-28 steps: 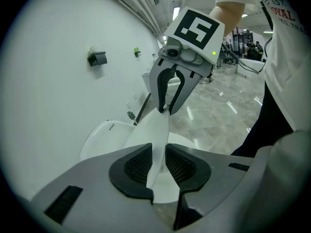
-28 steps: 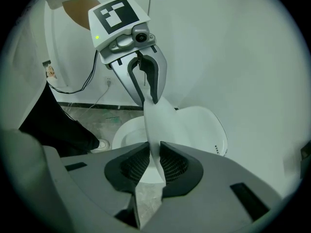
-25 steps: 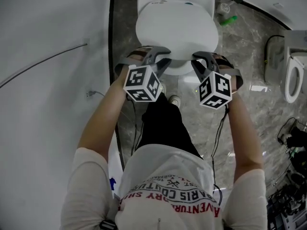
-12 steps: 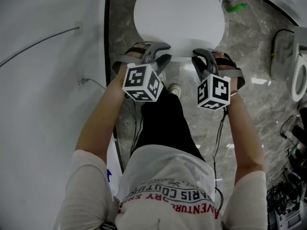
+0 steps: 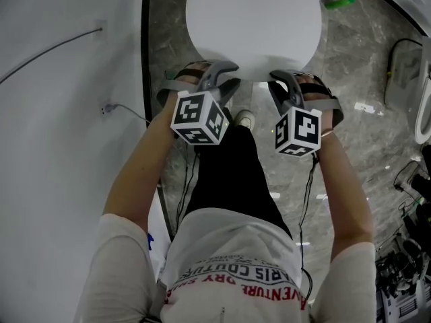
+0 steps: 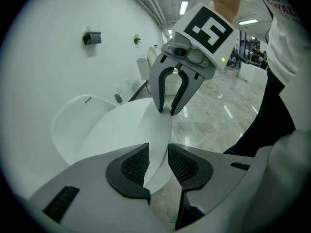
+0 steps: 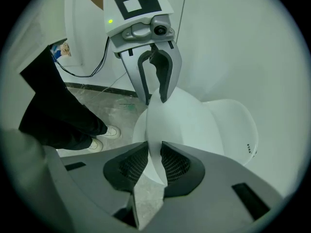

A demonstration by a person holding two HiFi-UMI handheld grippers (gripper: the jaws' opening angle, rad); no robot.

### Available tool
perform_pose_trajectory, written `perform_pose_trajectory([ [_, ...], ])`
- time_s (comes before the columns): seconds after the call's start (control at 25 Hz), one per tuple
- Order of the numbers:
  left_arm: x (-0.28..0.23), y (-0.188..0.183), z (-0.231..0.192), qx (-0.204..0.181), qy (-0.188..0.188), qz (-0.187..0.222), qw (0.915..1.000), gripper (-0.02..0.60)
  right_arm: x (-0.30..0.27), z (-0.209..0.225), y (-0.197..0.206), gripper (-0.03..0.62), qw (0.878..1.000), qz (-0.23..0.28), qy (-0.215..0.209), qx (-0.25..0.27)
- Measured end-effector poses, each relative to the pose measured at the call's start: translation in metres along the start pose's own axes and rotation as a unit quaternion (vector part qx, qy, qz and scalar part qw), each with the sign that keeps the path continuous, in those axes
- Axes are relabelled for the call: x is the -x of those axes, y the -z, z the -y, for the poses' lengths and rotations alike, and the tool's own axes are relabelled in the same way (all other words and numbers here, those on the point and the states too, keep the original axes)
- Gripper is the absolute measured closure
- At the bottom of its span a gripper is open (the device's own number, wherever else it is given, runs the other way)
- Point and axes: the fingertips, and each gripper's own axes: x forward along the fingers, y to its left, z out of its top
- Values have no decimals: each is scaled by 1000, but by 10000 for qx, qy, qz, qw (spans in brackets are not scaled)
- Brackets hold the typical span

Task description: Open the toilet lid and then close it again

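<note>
Toilet lid point(image 5: 252, 19): it is filling the upper centre of the head view as a white oval, with its front rim toward the person and its long axis running up the frame toward the hinge.
Left gripper point(image 6: 156, 160): it is reaching the lid's front rim left of centre. Its jaws have just been opening, and the thin rim is sitting between the pads with a visible gap on the right-hand side, so they are no longer pinching it.
Right gripper point(image 7: 154, 160): it is holding the front rim right of centre, its jaws narrow and both pads pressing on the thin white edge.
Key relation: the lid is stretching straight away from both sets of jaws, which are meeting it edge-on. The two grippers are equally near, one on each side of the midline.
Lid attitude: in both gripper views it is slanting slightly, with a white rim showing just under its front edge.
Likely step: the person appears to be setting the lid down, and the right grip seems to be carrying it.
Surroundings: marble floor point(image 5: 363, 66) is showing at the right and a white wall point(image 5: 54, 147) at the left.
</note>
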Motion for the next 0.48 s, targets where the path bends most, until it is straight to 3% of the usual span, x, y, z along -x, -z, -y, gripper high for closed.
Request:
perform_pose_trajectory([
  [0.12,-10,6,8,186,61,75,9998,457,-11,-10,5,536,9999,-37,42,90],
  [0.48,-49,30,31,84,-14,-97,9999,457,-47,-39,23,533,9999,-64,42,-112],
])
